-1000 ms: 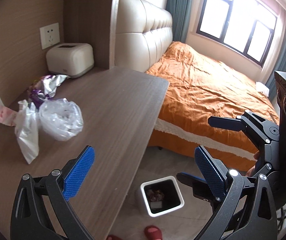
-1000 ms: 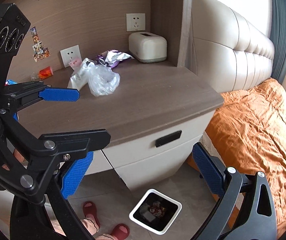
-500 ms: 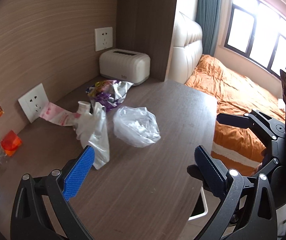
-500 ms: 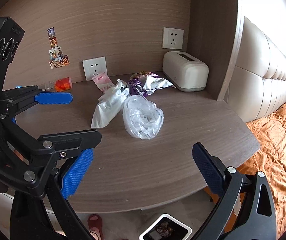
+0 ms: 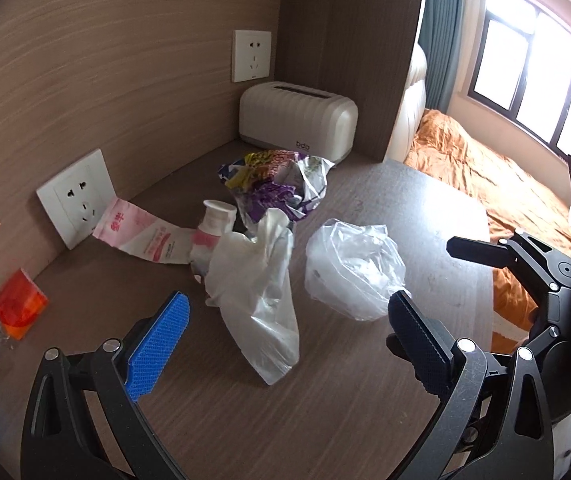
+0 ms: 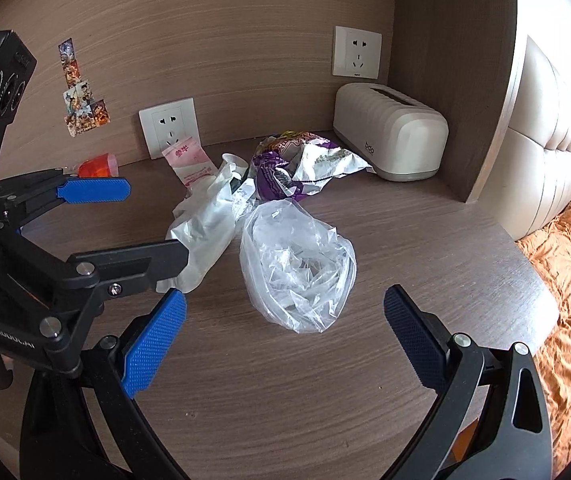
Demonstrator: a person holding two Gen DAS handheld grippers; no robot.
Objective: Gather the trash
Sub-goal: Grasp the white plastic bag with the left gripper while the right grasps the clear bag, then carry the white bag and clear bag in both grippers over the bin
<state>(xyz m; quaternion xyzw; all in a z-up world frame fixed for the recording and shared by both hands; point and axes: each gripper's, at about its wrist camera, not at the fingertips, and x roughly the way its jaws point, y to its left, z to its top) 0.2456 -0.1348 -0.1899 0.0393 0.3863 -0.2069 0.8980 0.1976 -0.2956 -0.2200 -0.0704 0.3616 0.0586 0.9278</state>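
Observation:
Trash lies on the wooden nightstand top (image 5: 365, 420): a white plastic bag (image 5: 257, 300), a crumpled clear plastic bag (image 5: 353, 268), a purple and silver snack wrapper (image 5: 281, 188), a small white bottle (image 5: 213, 228) and a pink packet (image 5: 141, 232). My left gripper (image 5: 285, 340) is open and empty, just short of the white bag. My right gripper (image 6: 285, 328) is open and empty, just short of the clear bag (image 6: 297, 268). The white bag (image 6: 205, 224) and wrapper (image 6: 301, 168) lie behind it.
A white tissue box (image 5: 297, 120) stands at the back corner by a wall socket (image 5: 251, 56). An orange wrapper (image 5: 17, 308) lies at the left by the wall. The orange bed (image 5: 485, 172) is to the right.
Both grippers have swung up from the floor bin and moved in over the nightstand toward the pile of trash. The bin has left both views. Both stay open.

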